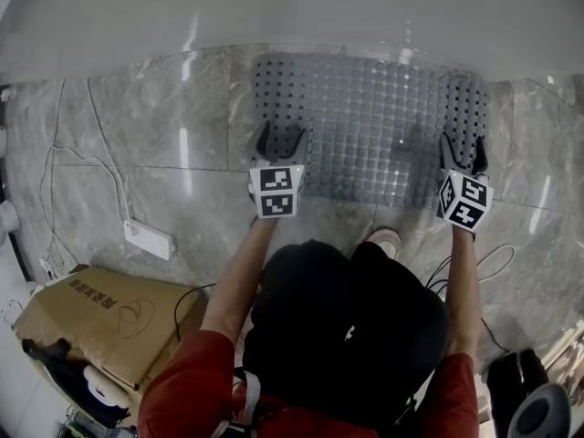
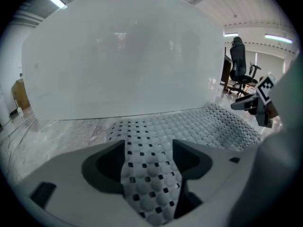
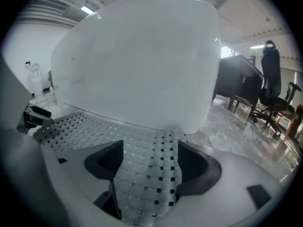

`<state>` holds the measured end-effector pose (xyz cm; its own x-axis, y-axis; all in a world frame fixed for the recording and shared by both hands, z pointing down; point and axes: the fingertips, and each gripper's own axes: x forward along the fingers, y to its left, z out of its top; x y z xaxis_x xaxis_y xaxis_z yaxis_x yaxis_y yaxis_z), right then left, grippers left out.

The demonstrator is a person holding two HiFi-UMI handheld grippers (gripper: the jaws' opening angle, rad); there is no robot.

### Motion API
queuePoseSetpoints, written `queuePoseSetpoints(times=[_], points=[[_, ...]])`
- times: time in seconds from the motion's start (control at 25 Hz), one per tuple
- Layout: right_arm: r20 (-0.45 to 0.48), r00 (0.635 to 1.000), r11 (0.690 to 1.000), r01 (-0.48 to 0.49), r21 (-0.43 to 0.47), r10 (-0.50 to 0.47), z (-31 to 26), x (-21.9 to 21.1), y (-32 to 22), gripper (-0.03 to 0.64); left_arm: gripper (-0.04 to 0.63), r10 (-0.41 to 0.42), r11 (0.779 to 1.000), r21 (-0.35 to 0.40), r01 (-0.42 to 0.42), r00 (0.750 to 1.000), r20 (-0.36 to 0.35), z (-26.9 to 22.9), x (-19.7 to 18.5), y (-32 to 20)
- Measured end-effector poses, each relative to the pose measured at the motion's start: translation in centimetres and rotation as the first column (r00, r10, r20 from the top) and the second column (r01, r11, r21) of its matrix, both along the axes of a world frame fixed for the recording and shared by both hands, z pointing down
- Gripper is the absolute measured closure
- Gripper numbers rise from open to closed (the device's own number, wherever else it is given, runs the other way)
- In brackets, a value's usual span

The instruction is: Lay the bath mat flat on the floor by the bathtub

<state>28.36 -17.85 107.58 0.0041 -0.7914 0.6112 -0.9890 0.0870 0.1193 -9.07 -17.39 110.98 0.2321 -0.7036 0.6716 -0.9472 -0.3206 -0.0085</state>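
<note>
Grey mat [image 1: 374,135]: I see it flat on the marble floor [image 1: 137,126], upper centre of the head view, its far edge along the white bathtub [image 1: 274,7].
Left gripper [image 1: 280,144]: over the mat's lower left corner; fingers spread apart, pinching nothing, the mat showing in the gap.
Right gripper [image 1: 463,155]: over the lower right corner; fingers open too, mat visible between them.

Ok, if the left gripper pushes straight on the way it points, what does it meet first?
Most likely the grey perforated rubber bath mat, which lies on the floor beneath the open left gripper; the white bathtub wall stands beyond.
</note>
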Motion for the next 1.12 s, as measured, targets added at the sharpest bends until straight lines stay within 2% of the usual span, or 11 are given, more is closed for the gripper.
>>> queuePoseSetpoints(times=[0.12,0.28,0.44,0.76,0.88,1.12], points=[[0.043,0.999,0.997,0.027,0.067,-0.030,-2.1,-2.8,-0.3,0.265,0.298,0.059,0.995,0.083,-0.056,0.998,-0.029,-1.8,2.2,-0.7],[0.136,0.989,0.984,0.028,0.176,-0.053,-5.3,-6.2,-0.6,0.265,0.298,0.097,0.973,0.218,-0.080,0.993,-0.068,-4.9,4.3,-2.0],[0.121,0.982,0.960,0.106,0.260,-0.142,-7.7,-9.4,-0.4,0.265,0.298,0.105,0.950,0.306,-0.068,0.989,-0.106,-7.4,5.2,-3.2],[0.145,0.966,0.931,0.156,0.330,-0.213,-13.2,-10.8,-0.7,0.267,0.298,0.159,0.921,0.378,-0.097,0.978,-0.135,-13.6,7.0,-3.6],[0.151,0.963,0.923,0.159,0.351,-0.223,-16.7,-11.4,-1.0,0.267,0.298,0.175,0.901,0.418,-0.117,0.979,-0.104,-18.0,7.3,-3.6],[0.162,0.961,0.912,0.148,0.381,-0.224,-27.3,-11.8,-1.0,0.267,0.298,0.175,0.891,0.444,-0.098,0.975,-0.137,-28.9,7.9,-3.5]])
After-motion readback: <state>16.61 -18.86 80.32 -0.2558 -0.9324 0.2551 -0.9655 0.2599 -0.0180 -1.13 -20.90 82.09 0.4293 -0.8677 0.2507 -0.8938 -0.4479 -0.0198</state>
